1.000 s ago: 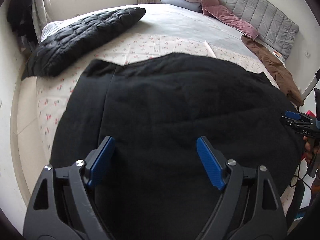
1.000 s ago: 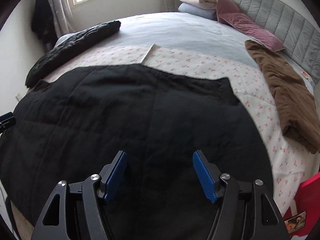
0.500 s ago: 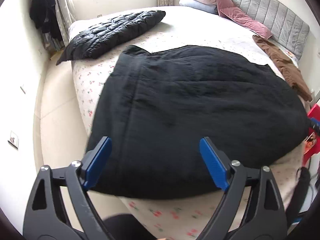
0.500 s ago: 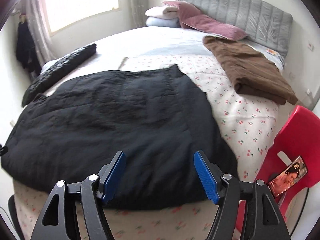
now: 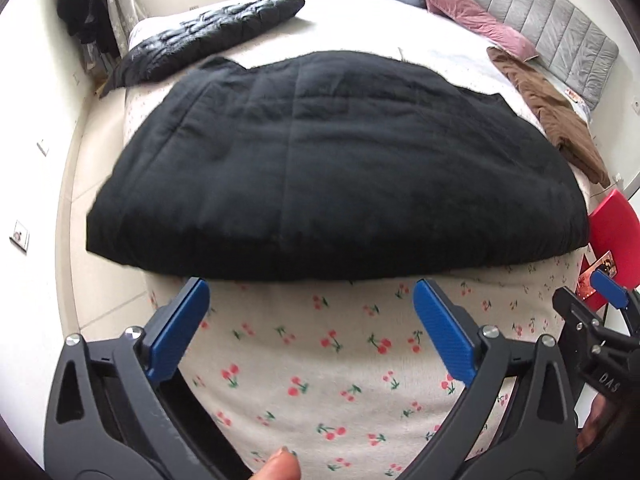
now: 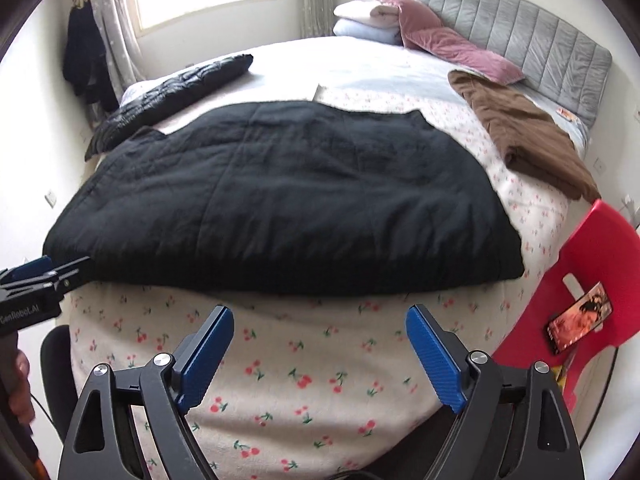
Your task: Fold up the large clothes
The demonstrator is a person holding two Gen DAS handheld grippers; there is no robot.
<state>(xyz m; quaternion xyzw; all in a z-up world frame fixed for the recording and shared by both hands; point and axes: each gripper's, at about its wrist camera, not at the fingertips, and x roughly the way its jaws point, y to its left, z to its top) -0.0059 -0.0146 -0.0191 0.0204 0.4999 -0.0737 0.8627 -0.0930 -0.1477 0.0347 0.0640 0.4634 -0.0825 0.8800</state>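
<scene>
At the far left of the bed, a black puffer jacket [image 5: 208, 36] lies slantwise near the window end, where it was a second ago. Dark clothes [image 6: 86, 64] hang beside the curtain.

The left gripper [image 5: 308, 320] now hangs over the cherry-print sheet [image 5: 320, 380] at the foot of the bed, short of the black quilted garment's [image 5: 320, 160] near edge; a second ago its blue pads were over the black fabric itself. Its jaws have just been opening and stand spread wide, with nothing between them. A fingertip [image 5: 280, 466] shows at the bottom of the left wrist view.

The black quilted garment lies flat across the middle of the bed, folded into a broad slab, its near edge close to the foot of the mattress. Both cameras have pulled back, so the whole garment is now in view, where earlier it filled the frame.

The right gripper [image 6: 316, 350] likewise sits over the cherry-print sheet, clear of the garment, jaws just widened and empty.

Further right, a brown garment [image 6: 528, 136] lies folded near the grey headboard [image 6: 540, 28], pink pillows [image 6: 448, 44] beyond it. A red chair [image 6: 568, 292] stands just beside the bed's right corner, with a phone [image 6: 580, 316] on its seat.
</scene>
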